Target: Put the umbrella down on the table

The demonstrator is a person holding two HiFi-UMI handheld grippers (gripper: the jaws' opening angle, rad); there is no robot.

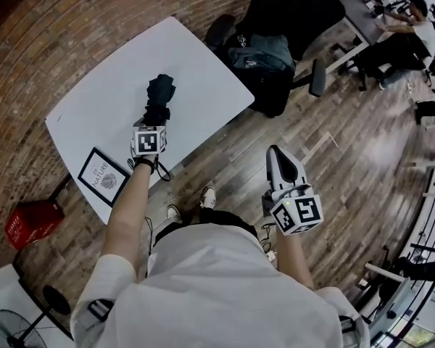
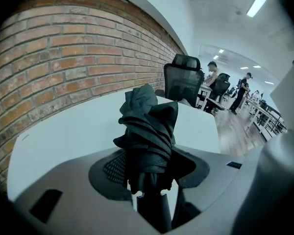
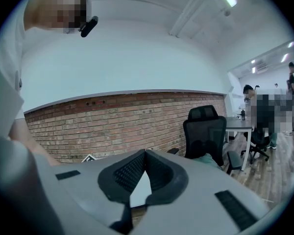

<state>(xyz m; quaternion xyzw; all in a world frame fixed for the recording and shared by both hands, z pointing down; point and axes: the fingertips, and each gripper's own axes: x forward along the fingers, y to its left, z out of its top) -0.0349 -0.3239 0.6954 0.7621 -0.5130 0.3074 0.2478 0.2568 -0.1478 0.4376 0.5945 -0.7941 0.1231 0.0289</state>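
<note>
Folded black umbrella (image 1: 160, 93) held over the white surface (image 1: 203, 67) by the left hand-held gripper (image 1: 156, 117).

The left hand-held gripper pinches the umbrella near its lower end, pads on either side of the bundled fabric, which points away from the person above the middle of the surface; whether it touches the top I cannot tell. The right hand-held gripper (image 1: 275, 151) is empty, its jaws pressed together at the tips, off the surface's edge over the wooden floor (image 1: 362, 143). A framed picture (image 1: 103, 176) lies at the surface's near corner.

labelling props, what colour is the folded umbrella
Black folded fabric umbrella; left gripper view shows it best.
</note>
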